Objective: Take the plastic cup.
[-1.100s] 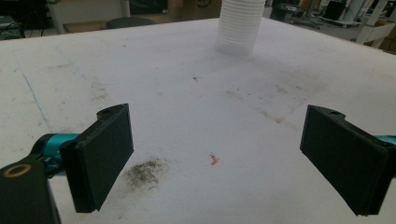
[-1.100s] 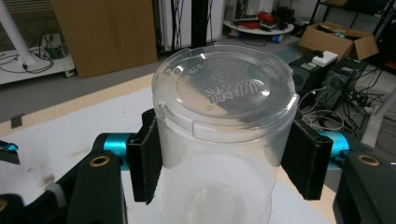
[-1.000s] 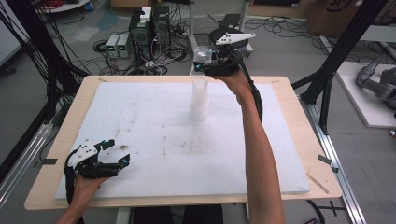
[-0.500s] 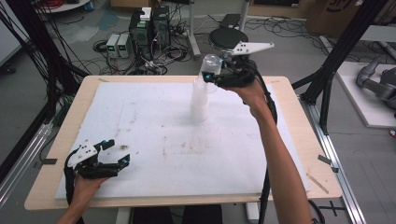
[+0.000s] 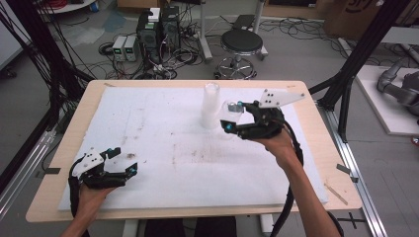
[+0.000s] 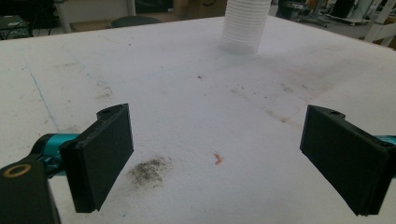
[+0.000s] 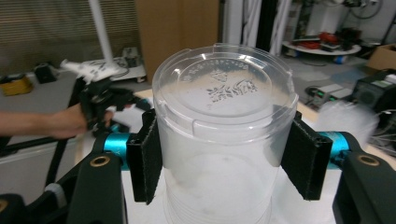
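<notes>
Moved since the earlier frames: the right gripper (image 5: 231, 117), with a clear plastic cup (image 5: 230, 112) between its jaws, has travelled from above the far edge of the bench toward the person and lower, to just right of the cup stack; the left gripper is unchanged.

Bench (image 5: 316, 163): wooden top covered by a white foam sheet (image 5: 163, 128), scuffed and stained in places.

Cup stack (image 5: 211, 104): tall white column of nested cups, upright on the sheet's far middle part, seen beyond the jaws in the left gripper view (image 6: 244, 23).

Right gripper (image 7: 223, 156): pads clamped on opposite sides of the cup's wall, the cup inverted with its embossed base facing the camera (image 7: 225, 93), held clear of the sheet.

Left gripper (image 5: 121, 163): resting at the near left of the sheet, jaws wide apart, nothing between them (image 6: 215, 154).

Handling: the cup is judged very light, thin-walled and smooth; likely to dent or slip under a hard squeeze. Best taken on the side wall near the stiffer base rim, as now.
</notes>
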Motion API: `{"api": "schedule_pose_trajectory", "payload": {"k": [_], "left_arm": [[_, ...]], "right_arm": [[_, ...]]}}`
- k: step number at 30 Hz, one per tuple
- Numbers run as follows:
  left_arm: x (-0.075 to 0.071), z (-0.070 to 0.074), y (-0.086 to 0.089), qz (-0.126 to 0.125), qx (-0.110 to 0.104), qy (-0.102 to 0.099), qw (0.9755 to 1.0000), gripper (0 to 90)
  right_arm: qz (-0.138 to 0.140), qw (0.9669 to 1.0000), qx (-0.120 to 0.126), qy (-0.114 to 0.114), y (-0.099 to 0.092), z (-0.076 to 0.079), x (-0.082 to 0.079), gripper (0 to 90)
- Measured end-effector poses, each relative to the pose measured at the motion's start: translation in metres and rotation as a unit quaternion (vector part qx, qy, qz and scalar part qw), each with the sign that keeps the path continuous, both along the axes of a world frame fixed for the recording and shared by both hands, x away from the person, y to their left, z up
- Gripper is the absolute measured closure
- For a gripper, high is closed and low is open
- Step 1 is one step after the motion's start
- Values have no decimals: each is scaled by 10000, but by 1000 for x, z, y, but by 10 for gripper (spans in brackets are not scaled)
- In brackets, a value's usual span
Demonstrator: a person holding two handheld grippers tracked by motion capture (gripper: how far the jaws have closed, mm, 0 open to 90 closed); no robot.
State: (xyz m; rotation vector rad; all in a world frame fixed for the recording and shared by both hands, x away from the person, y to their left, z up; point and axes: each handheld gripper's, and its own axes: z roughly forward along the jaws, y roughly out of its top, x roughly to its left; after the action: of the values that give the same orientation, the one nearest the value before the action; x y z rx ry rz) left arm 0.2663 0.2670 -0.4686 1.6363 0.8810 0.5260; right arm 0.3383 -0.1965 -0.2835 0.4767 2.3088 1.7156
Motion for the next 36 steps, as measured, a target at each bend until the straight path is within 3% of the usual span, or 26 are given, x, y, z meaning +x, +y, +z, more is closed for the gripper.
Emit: {"api": "schedule_pose_trajectory", "payload": {"k": [7,15,24,36], "left_arm": [[0,0,0,-27,3,-3,10000,94],[2,0,0,-71,-8,69,10000,94],[0,0,0,-89,1,-9,10000,94],[-2,0,0,-124,23,-74,9999,94]], "right_arm": [[181,9997,75,109,7,-28,-18,373],[374,9993,29,67,27,-42,-32,374],[600,9981,-42,128,50,-58,-36,374],[608,9980,-89,172,56,-66,-33,375]]}}
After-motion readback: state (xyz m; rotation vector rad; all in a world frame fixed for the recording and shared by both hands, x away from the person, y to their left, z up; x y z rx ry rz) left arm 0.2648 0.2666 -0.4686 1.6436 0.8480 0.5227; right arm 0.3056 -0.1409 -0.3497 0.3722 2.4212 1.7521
